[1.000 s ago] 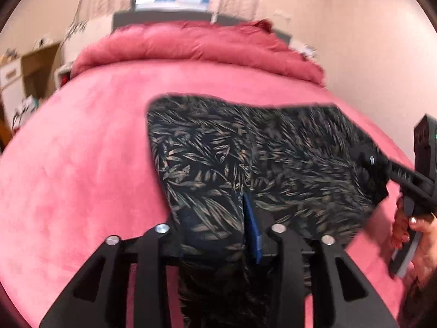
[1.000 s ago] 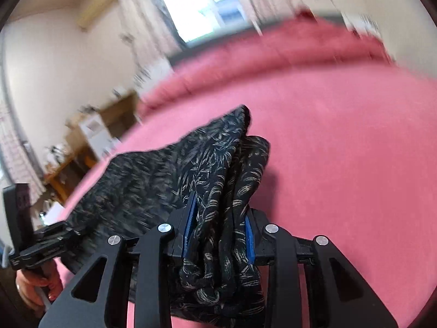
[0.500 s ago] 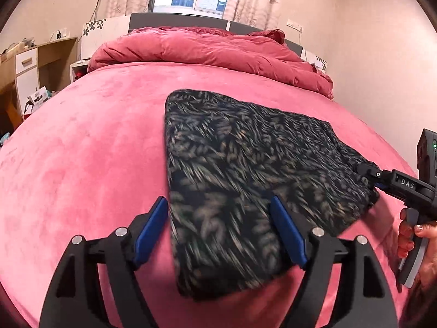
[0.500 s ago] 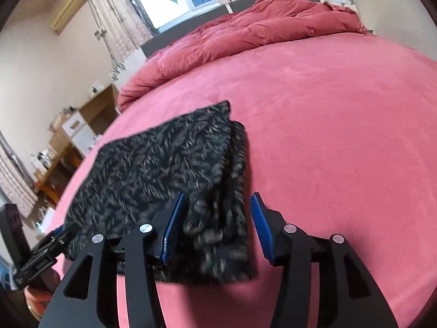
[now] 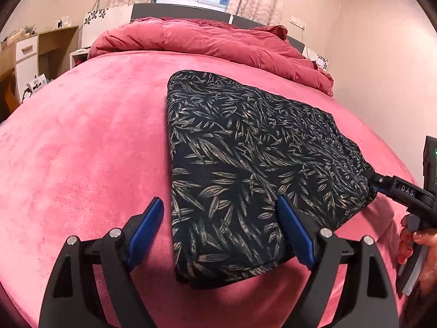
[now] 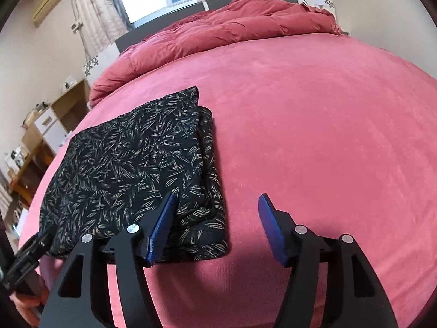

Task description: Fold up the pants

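The dark leaf-print pants (image 5: 245, 169) lie folded into a flat rectangle on the pink bed (image 5: 82, 150). My left gripper (image 5: 220, 218) is open and empty, just above the near left corner of the fold. My right gripper (image 6: 217, 213) is open and empty, over the near right corner of the pants (image 6: 131, 169). The right gripper also shows at the right edge of the left wrist view (image 5: 404, 191), touching the pants' right corner. The left gripper shows at the lower left of the right wrist view (image 6: 30, 248).
A bunched red duvet (image 5: 207, 43) lies along the head of the bed below a window. A wooden desk with white drawers (image 5: 24, 54) stands to the left. The pink bed (image 6: 314, 125) stretches wide to the right of the pants.
Both grippers were shut on the pants a second ago. They have opened, let the fabric drop flat and drawn back a little.
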Tool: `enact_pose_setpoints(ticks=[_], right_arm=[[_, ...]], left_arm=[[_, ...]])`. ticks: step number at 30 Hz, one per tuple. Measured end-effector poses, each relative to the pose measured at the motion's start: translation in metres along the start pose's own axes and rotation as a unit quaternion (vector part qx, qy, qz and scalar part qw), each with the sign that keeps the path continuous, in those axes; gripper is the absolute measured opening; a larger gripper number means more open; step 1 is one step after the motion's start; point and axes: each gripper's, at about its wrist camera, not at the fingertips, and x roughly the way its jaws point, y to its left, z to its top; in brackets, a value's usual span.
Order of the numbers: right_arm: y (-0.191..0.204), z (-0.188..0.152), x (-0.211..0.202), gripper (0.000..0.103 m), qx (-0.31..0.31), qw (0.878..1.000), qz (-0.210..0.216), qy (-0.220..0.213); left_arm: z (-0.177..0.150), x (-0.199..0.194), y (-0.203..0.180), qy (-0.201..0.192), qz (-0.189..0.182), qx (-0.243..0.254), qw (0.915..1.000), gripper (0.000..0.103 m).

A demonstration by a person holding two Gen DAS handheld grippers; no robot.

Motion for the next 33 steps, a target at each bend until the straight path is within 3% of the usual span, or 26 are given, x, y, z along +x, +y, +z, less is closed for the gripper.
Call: enact_pose_setpoints(ticks=[8,13,19,25,26,29,33], right_arm=[[0.002,0.001,-0.001,0.065,-0.006,1.000,-0.016,-0.005],[0.012,-0.001,-0.007,0.065,-0.029,0.999,-0.038,-0.017],[0.015,-0.004,-0.021,0.067,-0.031,0.998,-0.037,-0.033],[0.022,-0.018,-0.035,0.078,-0.027,0.999,-0.019,-0.020],[0.026,-0.022,-0.038,0.083,-0.032,0.999,-0.018,-0.019],[0.038,-0.033,-0.048,0.084,-0.051,0.998,-0.016,-0.021],[0.057,-0.051,-0.067,0.089,-0.084,0.996,-0.021,-0.034]], left_arm=[[-0.003,0.001,-0.003,-0.004,0.008,0.005,0.9999,0.085],[-0.004,-0.006,-0.014,-0.012,0.037,0.023,0.9990,0.085],[-0.005,-0.020,-0.017,-0.020,0.070,0.003,0.9973,0.101],[-0.019,-0.037,-0.033,-0.028,0.089,0.013,0.9956,0.101],[-0.024,-0.040,-0.037,-0.023,0.096,0.021,0.9948,0.101],[-0.034,-0.048,-0.047,-0.016,0.124,0.036,0.9915,0.101],[-0.047,-0.070,-0.056,-0.029,0.155,0.041,0.9866,0.101]])
